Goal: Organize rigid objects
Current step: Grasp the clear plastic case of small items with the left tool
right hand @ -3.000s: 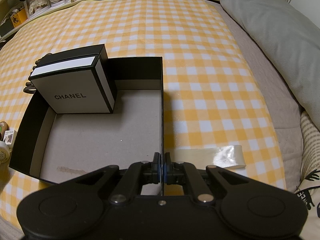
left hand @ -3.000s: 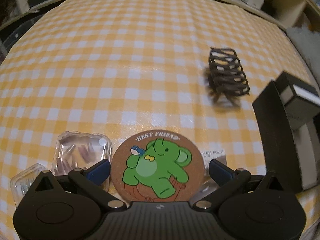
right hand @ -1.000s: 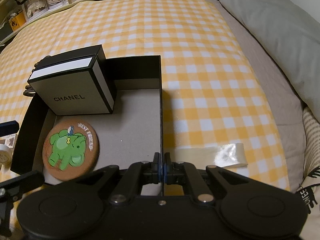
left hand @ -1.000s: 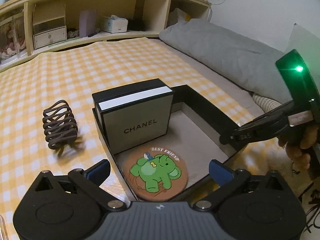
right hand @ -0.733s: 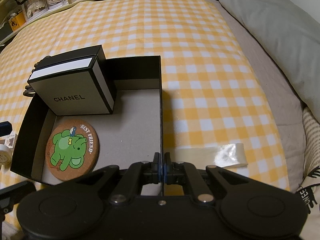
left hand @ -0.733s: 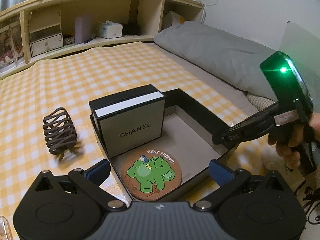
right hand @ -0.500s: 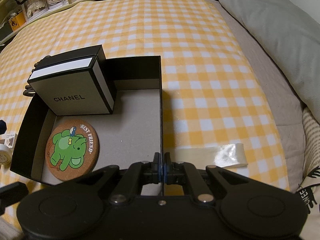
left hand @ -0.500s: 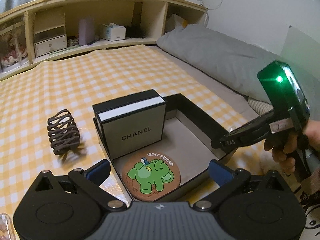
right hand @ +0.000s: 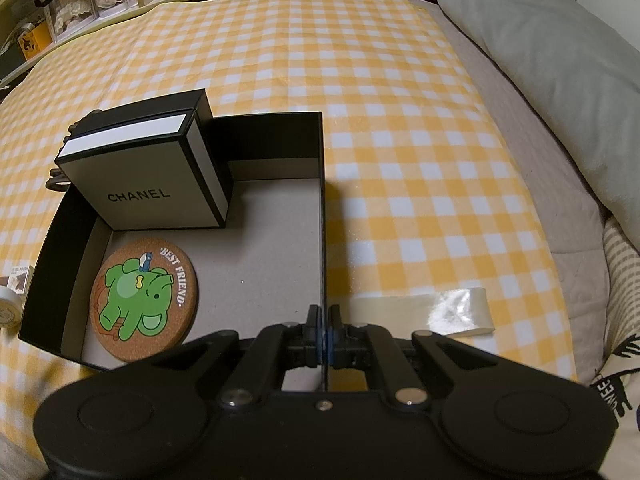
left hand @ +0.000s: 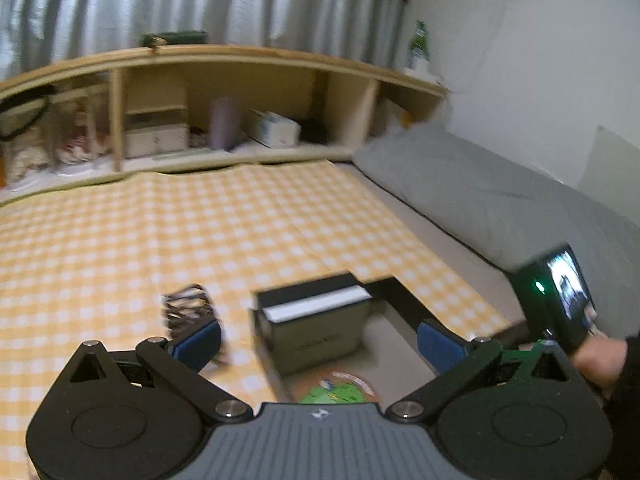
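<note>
Right gripper (right hand: 324,334) clamped on right wall of black tray (right hand: 322,216). Left gripper (left hand: 318,338) jaws wide, empty, above tray's near edge. Cork coaster (right hand: 144,300) flat in tray's near-left corner; Chanel box (right hand: 146,176) upright far-left, just beyond coaster.

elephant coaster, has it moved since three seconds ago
Yes. The elephant coaster left the checked cloth and now lies inside the black tray, just in front of the Chanel box.

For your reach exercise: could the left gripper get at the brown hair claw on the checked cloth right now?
Probably yes. The left gripper is open and empty, and the hair claw lies uncovered on the cloth, outside the tray.
</note>
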Motion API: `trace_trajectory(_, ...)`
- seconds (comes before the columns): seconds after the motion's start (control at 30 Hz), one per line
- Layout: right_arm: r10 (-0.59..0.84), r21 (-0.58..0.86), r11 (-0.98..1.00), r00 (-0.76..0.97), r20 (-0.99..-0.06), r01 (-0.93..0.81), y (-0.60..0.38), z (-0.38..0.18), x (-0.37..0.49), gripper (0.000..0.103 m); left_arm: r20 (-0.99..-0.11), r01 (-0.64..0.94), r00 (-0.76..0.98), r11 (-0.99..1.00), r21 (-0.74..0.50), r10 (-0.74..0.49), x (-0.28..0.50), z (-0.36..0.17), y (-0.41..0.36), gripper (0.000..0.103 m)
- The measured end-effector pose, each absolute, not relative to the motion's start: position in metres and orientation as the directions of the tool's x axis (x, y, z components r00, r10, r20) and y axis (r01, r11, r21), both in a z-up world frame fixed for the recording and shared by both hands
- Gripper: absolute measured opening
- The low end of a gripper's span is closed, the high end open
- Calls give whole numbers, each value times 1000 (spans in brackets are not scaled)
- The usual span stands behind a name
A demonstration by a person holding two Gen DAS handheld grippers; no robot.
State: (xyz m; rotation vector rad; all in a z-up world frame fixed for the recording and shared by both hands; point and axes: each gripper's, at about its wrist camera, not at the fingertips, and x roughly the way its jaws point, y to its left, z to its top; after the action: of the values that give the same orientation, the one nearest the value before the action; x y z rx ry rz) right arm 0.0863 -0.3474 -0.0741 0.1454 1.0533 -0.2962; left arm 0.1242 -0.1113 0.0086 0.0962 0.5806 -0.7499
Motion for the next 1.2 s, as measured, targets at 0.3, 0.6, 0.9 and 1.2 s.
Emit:
trace_trajectory(0.3,-171,-24,951,460,-871,309,-347,-74,86,3,-530,471,715,874,-116,-456,151,18,-55,103)
trace_trajectory(0.6,-171,-24,951,460,-871,309,-347,-74,86,3,-647,194,731,975,-106,-216,188,5,19,103)
trace_trajectory(0.9,-171,-22,950,460,-871,311,-347,-73,86,3,-814,-38,579,995,-94,-55,214,-32,88,103)
trace_trajectory(1.2,-171,-21,950,461,-871,312,-347,-73,86,4,-913,-176,407,983,-51,25,220,-68,130,97)
